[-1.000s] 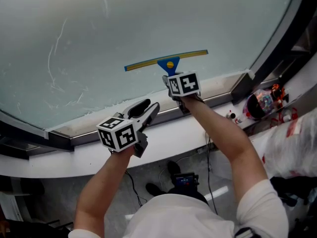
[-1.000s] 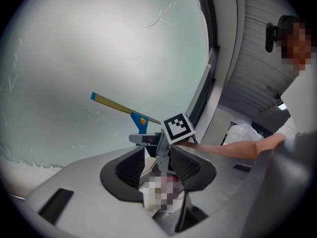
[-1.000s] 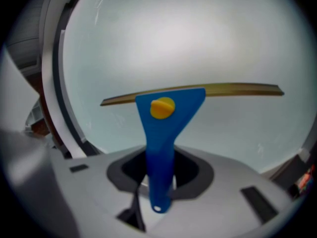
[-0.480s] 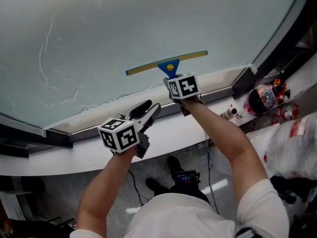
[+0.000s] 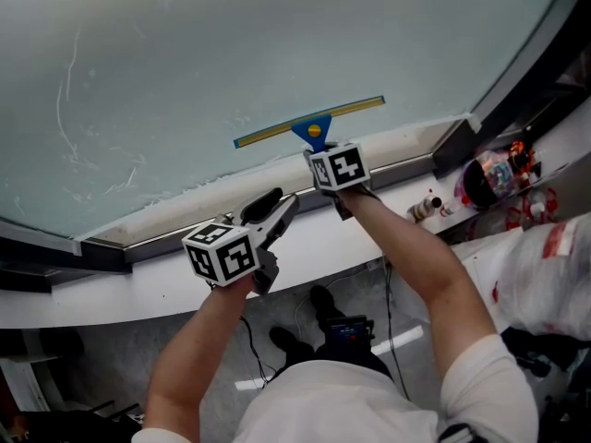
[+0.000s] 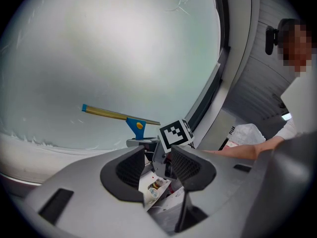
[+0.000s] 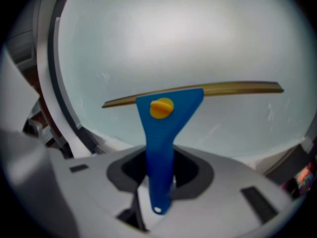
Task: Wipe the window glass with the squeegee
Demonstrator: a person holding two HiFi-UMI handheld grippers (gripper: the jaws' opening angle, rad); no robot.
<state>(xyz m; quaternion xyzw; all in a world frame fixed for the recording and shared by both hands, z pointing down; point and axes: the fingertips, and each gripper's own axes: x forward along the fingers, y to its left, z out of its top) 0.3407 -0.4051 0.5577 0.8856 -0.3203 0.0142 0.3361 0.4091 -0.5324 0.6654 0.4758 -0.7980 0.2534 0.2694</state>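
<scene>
A: Where do we hold the squeegee?
B: Our right tongs clamp its blue handle, forearm extended; the blade lies low on the window glass. Our left tongs gape empty, nearer, left.

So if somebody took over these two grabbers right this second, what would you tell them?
Right gripper: shut on the squeegee handle, with the blade across the glass low down, near the bottom frame.
Left gripper: open and empty, held over the white sill.
Done: this pass looks nearly at the bottom of the pane.
Left: finish the pass to the bottom edge, then clear the white streaks on the left part of the glass and the residue along the lower edge.
</scene>
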